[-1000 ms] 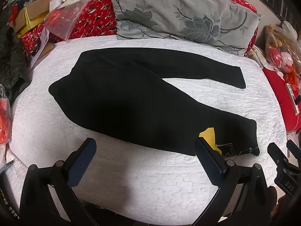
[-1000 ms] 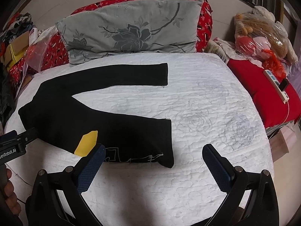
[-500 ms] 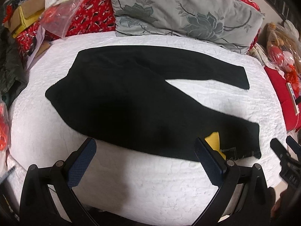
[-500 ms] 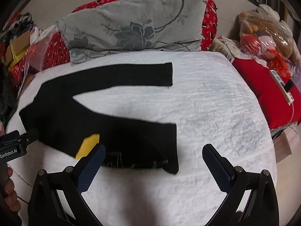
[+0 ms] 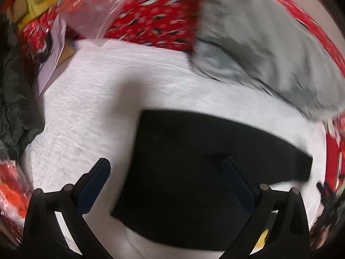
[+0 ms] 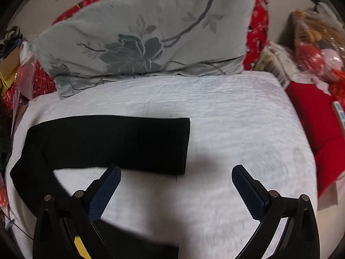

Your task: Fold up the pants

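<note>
Black pants (image 5: 194,161) lie flat on a white quilted bed (image 5: 90,99). In the left wrist view, which is blurred, my left gripper (image 5: 166,185) is open over the waist end, its right finger above the cloth. In the right wrist view the far leg (image 6: 120,142) stretches right to its cuff, and the near leg (image 6: 138,243) with a yellow patch (image 6: 80,248) runs under my open right gripper (image 6: 175,191), which hovers over the white gap between the legs. Neither gripper holds anything.
A grey floral pillow (image 6: 142,36) leans on red bedding (image 5: 155,19) at the head of the bed. Boxes and a plastic bag (image 5: 90,6) crowd the left side. A red cushion (image 6: 312,112) and bagged toys (image 6: 317,43) sit right.
Both grippers have moved forward and lower over the pants. The left view swung toward the waist end; the right one now sits past the near leg, over the gap.
</note>
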Demonstrator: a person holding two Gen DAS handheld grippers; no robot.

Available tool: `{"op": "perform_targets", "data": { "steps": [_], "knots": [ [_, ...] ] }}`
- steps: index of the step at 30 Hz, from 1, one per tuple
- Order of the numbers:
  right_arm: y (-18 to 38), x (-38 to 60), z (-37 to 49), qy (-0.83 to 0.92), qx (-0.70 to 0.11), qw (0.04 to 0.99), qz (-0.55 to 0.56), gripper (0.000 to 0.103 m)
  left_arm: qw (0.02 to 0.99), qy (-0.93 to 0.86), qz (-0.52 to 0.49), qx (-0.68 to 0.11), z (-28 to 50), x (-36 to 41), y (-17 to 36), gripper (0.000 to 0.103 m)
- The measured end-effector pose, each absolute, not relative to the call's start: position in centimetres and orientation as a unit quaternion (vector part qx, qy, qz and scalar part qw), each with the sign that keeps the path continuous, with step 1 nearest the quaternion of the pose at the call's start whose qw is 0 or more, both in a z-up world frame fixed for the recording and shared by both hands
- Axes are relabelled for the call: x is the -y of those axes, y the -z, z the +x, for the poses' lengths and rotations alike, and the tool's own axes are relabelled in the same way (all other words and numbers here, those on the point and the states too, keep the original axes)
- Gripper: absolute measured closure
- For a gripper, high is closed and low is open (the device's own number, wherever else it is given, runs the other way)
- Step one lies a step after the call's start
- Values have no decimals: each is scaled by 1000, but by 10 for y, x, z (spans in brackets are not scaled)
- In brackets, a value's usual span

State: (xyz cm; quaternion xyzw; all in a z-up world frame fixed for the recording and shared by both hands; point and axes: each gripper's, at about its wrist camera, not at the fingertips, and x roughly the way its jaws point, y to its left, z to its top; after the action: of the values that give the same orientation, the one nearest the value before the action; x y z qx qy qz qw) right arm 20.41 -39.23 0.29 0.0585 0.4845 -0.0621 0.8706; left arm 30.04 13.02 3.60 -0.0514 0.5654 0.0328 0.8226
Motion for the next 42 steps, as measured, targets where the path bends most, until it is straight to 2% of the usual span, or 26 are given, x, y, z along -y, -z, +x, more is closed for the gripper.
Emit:
{"op": "perform_targets", "data": {
  "steps": [4,7,14,16,18,19,20,21,22,23,24,25,26,28,35,39,42],
  "knots": [
    [20,401,240,64,-503,860,54,1,794,-29,-92,-600,338,-149,0,0],
    [35,406,259,63,-513,853,67,1,782,-19,-86,-617,352,-148,25,0],
    [61,415,294,60,-533,838,94,1,769,-3,-91,-632,379,-142,56,0],
    [68,413,303,56,-538,836,87,6,767,6,-78,-637,385,-136,64,0],
    [73,408,310,51,-542,836,73,7,765,14,-68,-640,388,-130,70,0],
    [74,405,311,49,-540,838,64,12,764,19,-66,-641,390,-127,73,0],
    [73,403,312,41,-537,840,62,17,763,24,-69,-642,391,-125,74,4],
    [71,401,311,29,-532,843,65,31,764,30,-74,-641,393,-124,74,8],
    [69,400,310,21,-531,844,70,43,764,33,-80,-639,394,-123,73,19],
    [68,400,309,19,-532,844,71,50,765,34,-83,-638,395,-123,72,38],
    [66,399,309,20,-533,843,68,68,764,39,-87,-638,396,-122,70,53],
    [64,399,308,19,-535,842,65,81,759,44,-93,-643,397,-122,70,83],
    [63,400,308,13,-537,841,69,82,753,46,-100,-649,397,-122,69,96],
    [59,400,304,12,-534,842,70,88,759,43,-95,-643,394,-121,62,97],
    [33,389,284,8,-516,856,45,91,798,41,-81,-596,367,-129,13,100],
    [27,387,279,8,-515,856,36,91,784,6,-108,-611,370,-150,27,100],
    [30,389,276,10,-519,854,37,90,775,-22,-86,-626,371,-158,43,96]
  ]
}}
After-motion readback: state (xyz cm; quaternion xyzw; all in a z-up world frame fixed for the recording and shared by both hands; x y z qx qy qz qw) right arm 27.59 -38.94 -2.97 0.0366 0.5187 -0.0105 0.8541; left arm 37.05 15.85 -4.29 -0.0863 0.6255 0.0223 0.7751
